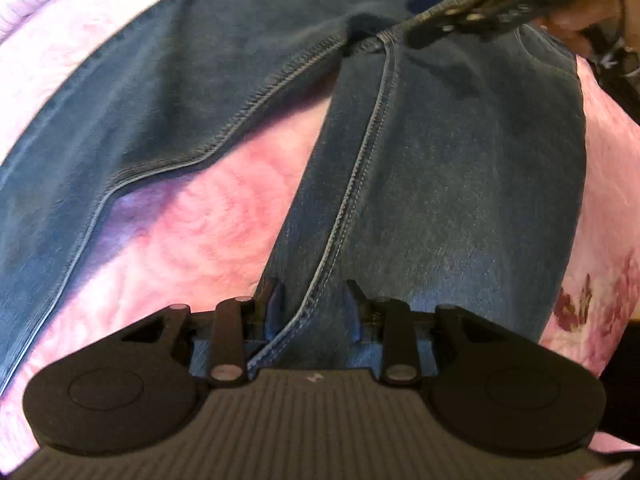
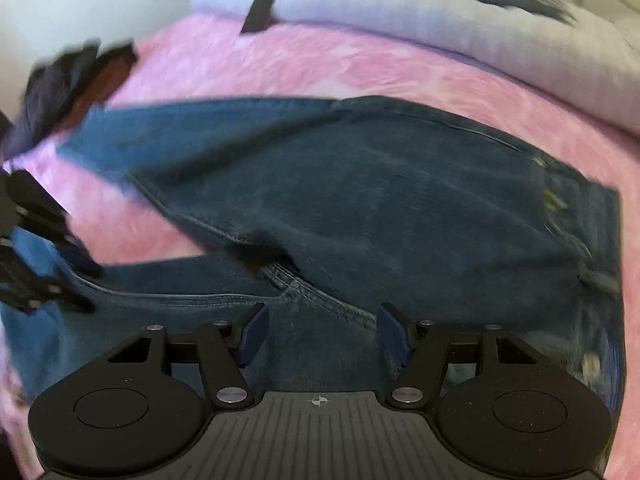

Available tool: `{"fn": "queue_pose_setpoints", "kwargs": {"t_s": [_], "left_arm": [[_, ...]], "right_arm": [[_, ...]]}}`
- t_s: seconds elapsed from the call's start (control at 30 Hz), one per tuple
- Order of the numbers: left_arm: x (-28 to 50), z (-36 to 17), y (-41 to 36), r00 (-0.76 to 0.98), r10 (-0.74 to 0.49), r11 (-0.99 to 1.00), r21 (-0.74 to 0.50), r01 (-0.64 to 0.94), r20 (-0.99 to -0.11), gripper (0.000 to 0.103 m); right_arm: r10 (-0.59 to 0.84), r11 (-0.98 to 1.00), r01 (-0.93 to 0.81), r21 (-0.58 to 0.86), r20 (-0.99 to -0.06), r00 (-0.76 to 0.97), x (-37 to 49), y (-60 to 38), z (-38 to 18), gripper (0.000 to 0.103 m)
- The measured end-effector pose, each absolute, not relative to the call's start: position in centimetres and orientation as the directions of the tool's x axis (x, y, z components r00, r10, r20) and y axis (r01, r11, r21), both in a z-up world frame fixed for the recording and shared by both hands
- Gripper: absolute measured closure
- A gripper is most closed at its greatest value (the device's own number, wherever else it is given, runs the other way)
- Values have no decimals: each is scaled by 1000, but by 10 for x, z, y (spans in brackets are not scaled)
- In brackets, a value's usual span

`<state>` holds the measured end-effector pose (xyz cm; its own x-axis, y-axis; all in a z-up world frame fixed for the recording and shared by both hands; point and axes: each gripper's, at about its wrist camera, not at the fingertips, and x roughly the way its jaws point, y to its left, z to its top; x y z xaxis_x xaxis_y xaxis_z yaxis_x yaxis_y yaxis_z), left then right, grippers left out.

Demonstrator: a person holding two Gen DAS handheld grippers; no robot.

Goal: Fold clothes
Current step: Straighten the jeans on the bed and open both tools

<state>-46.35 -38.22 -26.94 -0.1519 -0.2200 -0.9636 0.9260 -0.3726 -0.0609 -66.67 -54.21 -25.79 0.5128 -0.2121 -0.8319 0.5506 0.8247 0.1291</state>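
Observation:
A pair of dark blue jeans (image 1: 440, 160) lies spread on a pink bedspread (image 1: 208, 232), its two legs splayed apart. My left gripper (image 1: 314, 304) is open, its jaws straddling the inner seam of one leg, right over the cloth. My right gripper (image 1: 424, 28) shows at the top of the left wrist view, over the crotch. In the right wrist view the jeans (image 2: 360, 184) lie across the frame and my right gripper (image 2: 320, 328) is open just above the crotch seam. My left gripper (image 2: 48, 276) shows at the left edge there.
The pink bedspread (image 2: 320, 72) covers the bed. A pale lilac ribbed blanket or pillow (image 2: 440, 24) lies along the far side. A dark garment (image 2: 64, 80) sits at the far left. The bed's edge (image 1: 616, 320) with a floral print is to the right.

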Motion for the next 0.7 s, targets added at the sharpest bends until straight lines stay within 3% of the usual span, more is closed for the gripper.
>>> {"fn": "queue_pose_setpoints", "kwargs": {"t_s": [0.27,0.47,0.7], "left_arm": [[-423,-241,-353,-117,-396,-255,-13,967,-911,76],[-382,-230,-322,-90,-438,-242,21,970,-895,75],[-318,-206,-262,31,-415,-129,92,987,-910,71]], "right_arm": [[-317,802,594,57,-803,504,-623,-557,-244,39],[-340,841,530,-108,-867,363,-580,-543,-288,39],[-396,767,632,-112,-857,330,-577,-505,-231,38]]}}
